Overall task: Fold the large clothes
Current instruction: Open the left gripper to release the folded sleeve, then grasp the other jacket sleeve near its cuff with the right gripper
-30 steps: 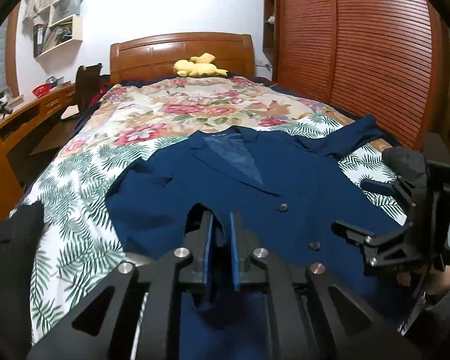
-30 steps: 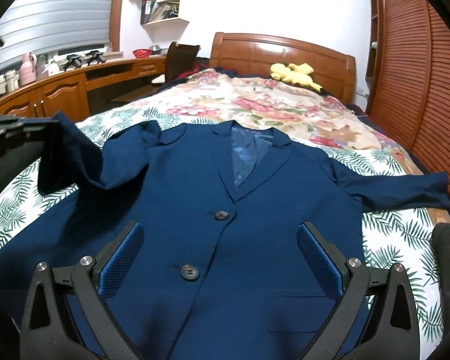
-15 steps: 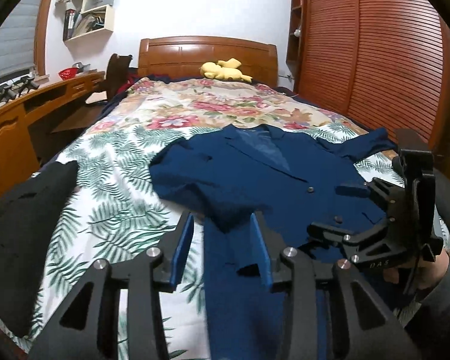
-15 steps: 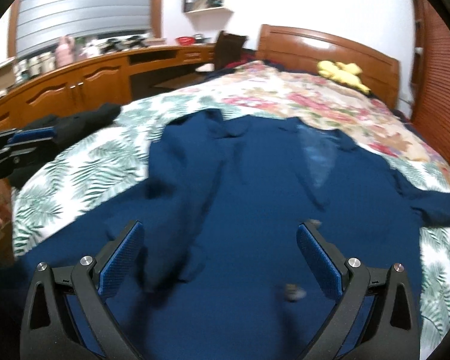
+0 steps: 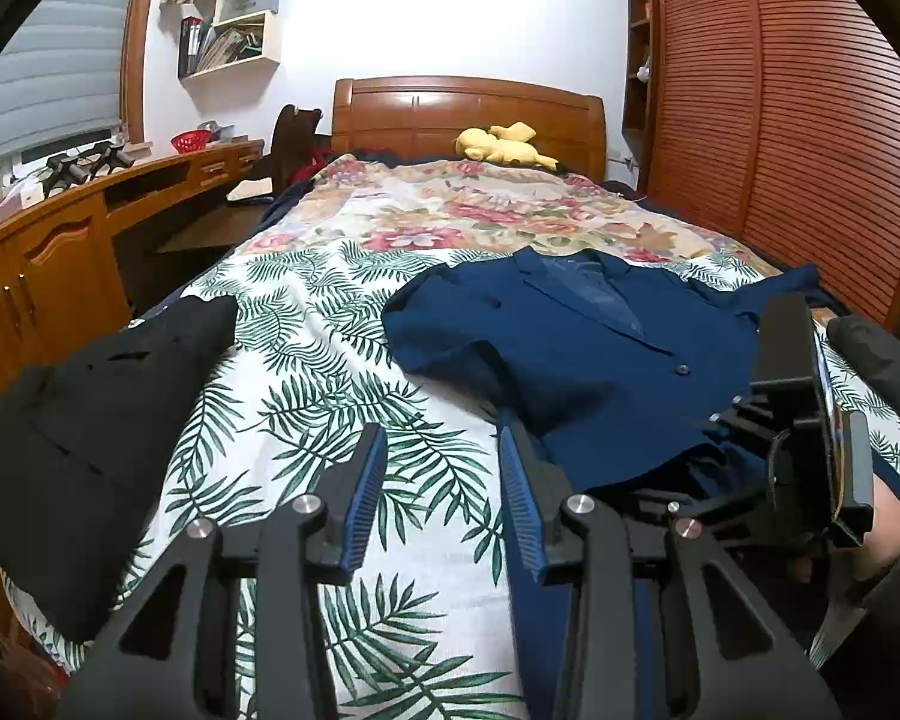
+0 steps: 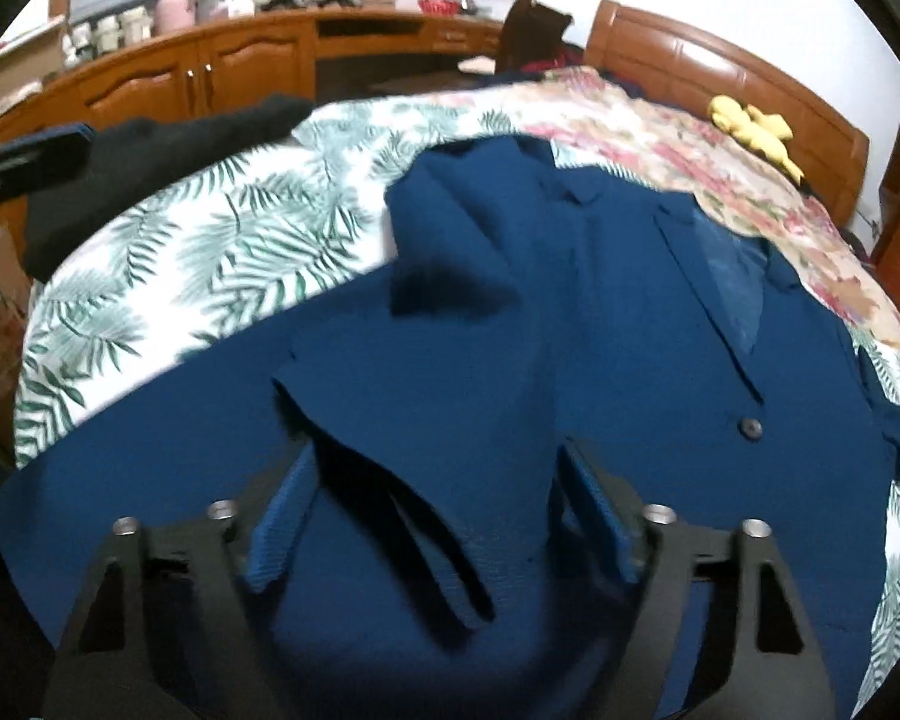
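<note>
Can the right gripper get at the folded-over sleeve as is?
Probably yes: the right gripper has its jaws open, and the sleeve of the blue jacket lies between them, nothing covering it.

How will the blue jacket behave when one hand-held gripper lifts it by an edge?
The blue jacket will probably sag: its folded sleeve already drapes in soft creases. Being large, it likely drags on the bedspread.

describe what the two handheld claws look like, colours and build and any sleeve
Both the left claw and right claw are matte black linkage frames with triangular cutouts and round silver pins. Their fingers carry ribbed blue pads. The hand behind the right claw wears a dark grey sleeve. No cables or markings are visible.
</note>
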